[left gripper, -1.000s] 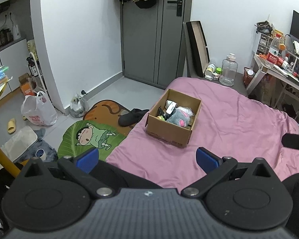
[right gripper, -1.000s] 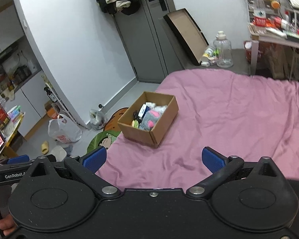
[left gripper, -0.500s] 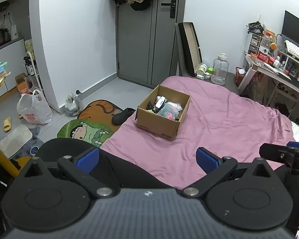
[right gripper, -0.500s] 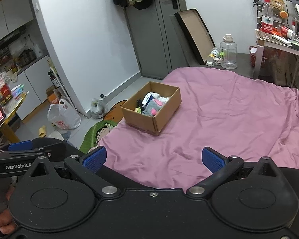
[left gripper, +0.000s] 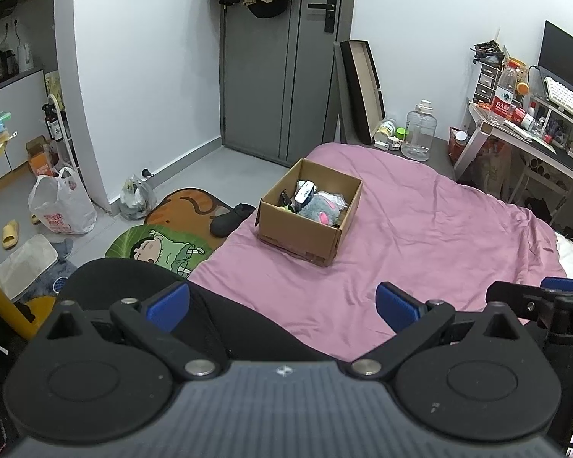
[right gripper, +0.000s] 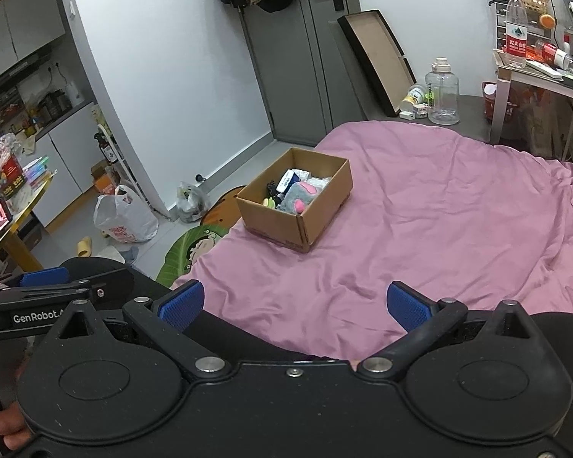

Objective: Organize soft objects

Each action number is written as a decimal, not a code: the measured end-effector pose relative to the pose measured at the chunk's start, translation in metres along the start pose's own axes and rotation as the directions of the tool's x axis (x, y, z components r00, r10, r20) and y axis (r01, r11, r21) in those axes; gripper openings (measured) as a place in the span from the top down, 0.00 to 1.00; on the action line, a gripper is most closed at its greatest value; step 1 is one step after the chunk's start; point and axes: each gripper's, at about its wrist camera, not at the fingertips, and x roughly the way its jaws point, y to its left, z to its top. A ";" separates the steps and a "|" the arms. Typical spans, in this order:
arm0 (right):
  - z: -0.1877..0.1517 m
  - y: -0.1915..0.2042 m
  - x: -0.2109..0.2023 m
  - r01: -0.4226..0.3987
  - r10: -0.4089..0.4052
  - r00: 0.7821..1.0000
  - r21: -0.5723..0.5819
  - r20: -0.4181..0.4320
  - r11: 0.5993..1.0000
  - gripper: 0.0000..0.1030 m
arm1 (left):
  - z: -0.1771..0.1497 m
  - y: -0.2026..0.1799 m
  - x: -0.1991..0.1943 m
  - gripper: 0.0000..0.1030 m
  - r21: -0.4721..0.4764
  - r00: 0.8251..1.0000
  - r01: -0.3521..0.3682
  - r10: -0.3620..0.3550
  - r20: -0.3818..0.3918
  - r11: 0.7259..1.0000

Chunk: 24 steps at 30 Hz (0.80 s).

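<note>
We hold our left claw (left gripper: 282, 305) and right claw (right gripper: 296, 305) wide open, both empty. The cardboard box (left gripper: 309, 212) with a gray plush toy (left gripper: 321, 212) sits on the pink bed (left gripper: 420, 236).

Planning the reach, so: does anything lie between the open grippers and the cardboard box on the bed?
Nothing visible does. Only bare pink bedsheet lies between the right gripper, the left gripper and the cardboard box.

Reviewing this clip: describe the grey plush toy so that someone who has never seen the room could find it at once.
Start from the pink bedspread; an open cardboard box sits near its door-side corner. Inside it, toward the front, lies the grey plush toy. It is the only fuzzy grey item there, with pink patches.
</note>
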 end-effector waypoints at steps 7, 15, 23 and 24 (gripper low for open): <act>0.000 0.002 0.002 0.005 -0.005 1.000 -0.005 -0.007 1.000 0.00 | 0.001 -0.003 0.002 0.00 -0.001 1.000 0.009 -0.009 0.000 1.000; 0.002 0.001 0.002 0.011 -0.011 1.000 0.004 -0.002 1.000 0.00 | 0.001 -0.009 0.003 0.00 0.010 1.000 0.014 -0.014 0.001 1.000; 0.001 0.000 0.002 0.010 -0.010 1.000 0.003 -0.001 1.000 0.00 | 0.001 -0.010 0.003 0.00 0.011 1.000 0.015 -0.015 0.000 1.000; 0.001 0.000 0.002 0.010 -0.010 1.000 0.004 -0.001 1.000 0.00 | 0.001 -0.009 0.003 0.00 0.010 1.000 0.015 -0.015 0.000 1.000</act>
